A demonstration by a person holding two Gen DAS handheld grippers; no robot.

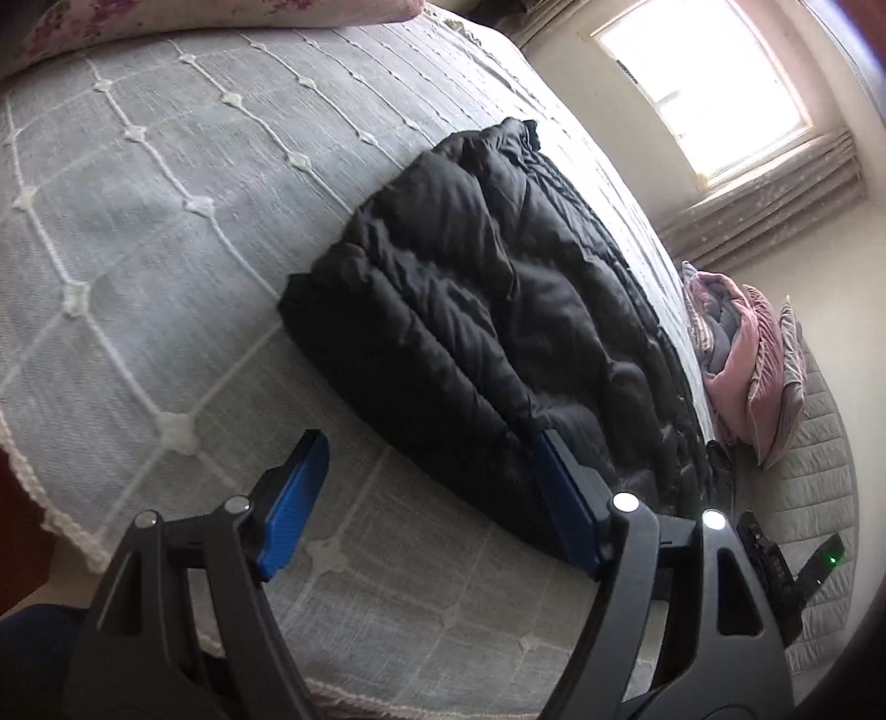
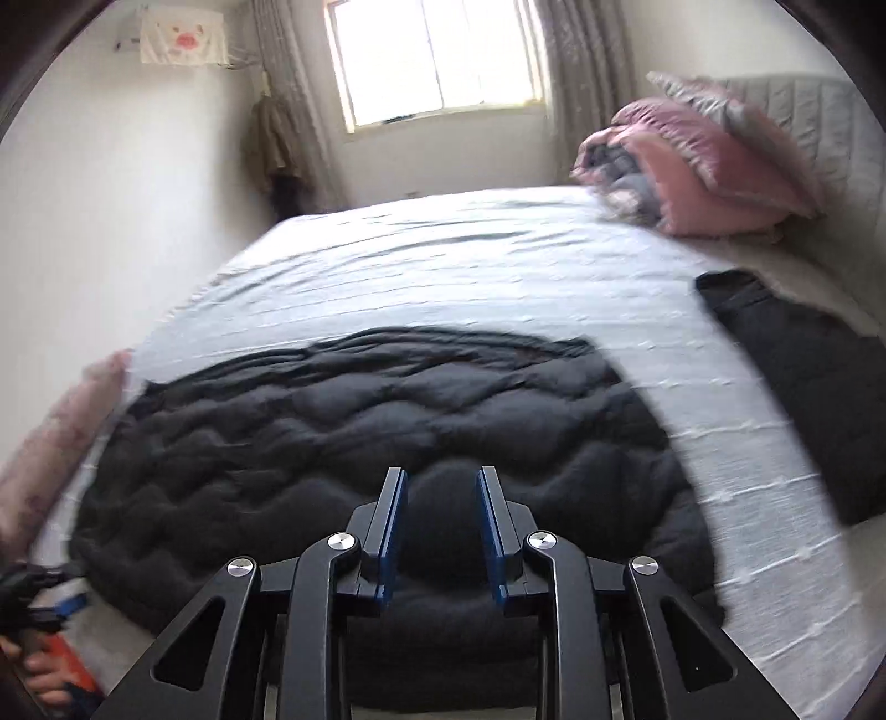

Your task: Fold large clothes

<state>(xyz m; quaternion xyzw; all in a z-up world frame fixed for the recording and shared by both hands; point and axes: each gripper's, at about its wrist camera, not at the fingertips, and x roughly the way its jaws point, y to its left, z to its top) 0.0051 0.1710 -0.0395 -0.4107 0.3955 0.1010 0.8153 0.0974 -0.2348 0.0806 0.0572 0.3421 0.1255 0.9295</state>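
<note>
A large black quilted jacket [image 1: 498, 310] lies spread flat on the grey bedspread [image 1: 138, 232]. It also shows in the right wrist view [image 2: 360, 421]. My left gripper [image 1: 426, 454] is wide open, low over the bedspread at the jacket's near edge; its right finger [image 1: 565, 498] is over the jacket's edge. My right gripper [image 2: 443, 498] is open, and a puffy fold of the jacket sits between its two fingers. The left gripper and the hand holding it show at the left edge of the right wrist view [image 2: 61, 603].
A second dark garment [image 2: 803, 376] lies on the bed to the right. Pink and grey pillows and bedding [image 2: 698, 166] are piled by the headboard. A floral pillow [image 1: 221, 16] sits at the far side. A window [image 2: 437, 55] is in the far wall.
</note>
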